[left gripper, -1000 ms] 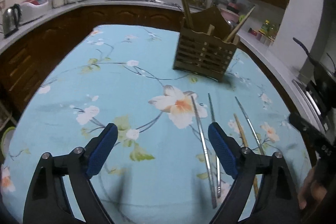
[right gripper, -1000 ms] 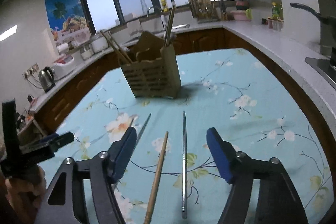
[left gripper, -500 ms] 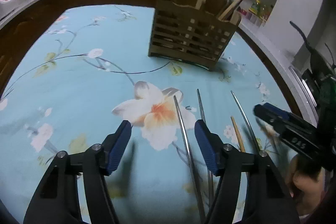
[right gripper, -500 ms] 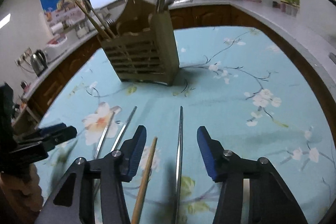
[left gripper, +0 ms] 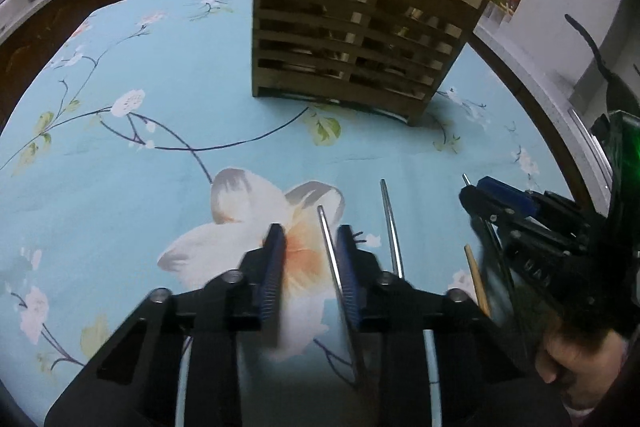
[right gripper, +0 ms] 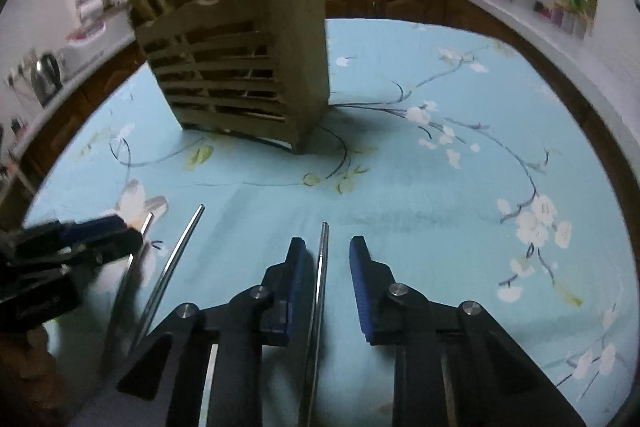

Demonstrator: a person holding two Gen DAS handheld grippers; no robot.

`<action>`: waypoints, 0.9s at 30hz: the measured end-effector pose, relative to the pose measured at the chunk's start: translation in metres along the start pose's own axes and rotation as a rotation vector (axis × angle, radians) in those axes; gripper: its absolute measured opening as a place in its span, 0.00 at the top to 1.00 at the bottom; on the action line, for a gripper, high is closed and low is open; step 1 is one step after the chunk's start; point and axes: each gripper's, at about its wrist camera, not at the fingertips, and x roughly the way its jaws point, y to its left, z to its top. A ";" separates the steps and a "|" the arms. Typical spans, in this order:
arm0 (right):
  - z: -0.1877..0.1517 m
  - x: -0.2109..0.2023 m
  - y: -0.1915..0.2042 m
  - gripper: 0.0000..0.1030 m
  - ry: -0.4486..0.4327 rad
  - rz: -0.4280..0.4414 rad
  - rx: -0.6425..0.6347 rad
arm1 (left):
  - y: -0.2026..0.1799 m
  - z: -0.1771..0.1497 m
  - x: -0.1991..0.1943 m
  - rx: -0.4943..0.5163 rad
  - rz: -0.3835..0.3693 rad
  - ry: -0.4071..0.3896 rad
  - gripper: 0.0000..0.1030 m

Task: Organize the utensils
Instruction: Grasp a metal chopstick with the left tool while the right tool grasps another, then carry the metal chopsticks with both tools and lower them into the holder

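On the floral tablecloth [left gripper: 120,167], four loose chopsticks lie side by side in front of the slatted wooden holder [left gripper: 352,47], which already has utensils standing in it. Left gripper [left gripper: 310,259] is low over the cloth, jaws narrowed but not closed, straddling the leftmost metal chopstick [left gripper: 326,239]; stick sits nearer the right pad, no firm contact visible. Right gripper [right gripper: 326,275] does the same on the rightmost metal chopstick [right gripper: 323,259], jaws narrow with gaps both sides. Between them lie another metal chopstick [left gripper: 390,223] and a wooden chopstick [left gripper: 474,279], both untouched.

Likely step: pinching one stick per gripper. To do it well, I'd centre each stick between the pads before closing, keep pads low enough to catch a thin round rod on soft cloth, and close squarely so it doesn't roll or skate out. Grip looks near the tip end, so expect the long tail to droop; lift level, then tip upright for the holder.
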 end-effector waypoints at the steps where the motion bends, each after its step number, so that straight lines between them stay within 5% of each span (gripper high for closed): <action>1: 0.001 0.001 0.006 0.80 0.003 -0.021 -0.036 | -0.004 0.000 0.001 0.020 0.007 0.001 0.83; 5: 0.000 0.000 0.015 0.94 0.003 -0.033 -0.093 | -0.016 -0.001 0.004 0.083 0.030 -0.005 0.93; 13: 0.003 -0.002 -0.001 0.96 0.001 0.068 0.023 | 0.002 0.000 -0.010 0.029 -0.045 -0.010 0.96; 27: 0.010 -0.118 -0.005 0.96 -0.232 0.158 0.113 | 0.014 -0.005 -0.135 -0.021 -0.166 -0.241 0.97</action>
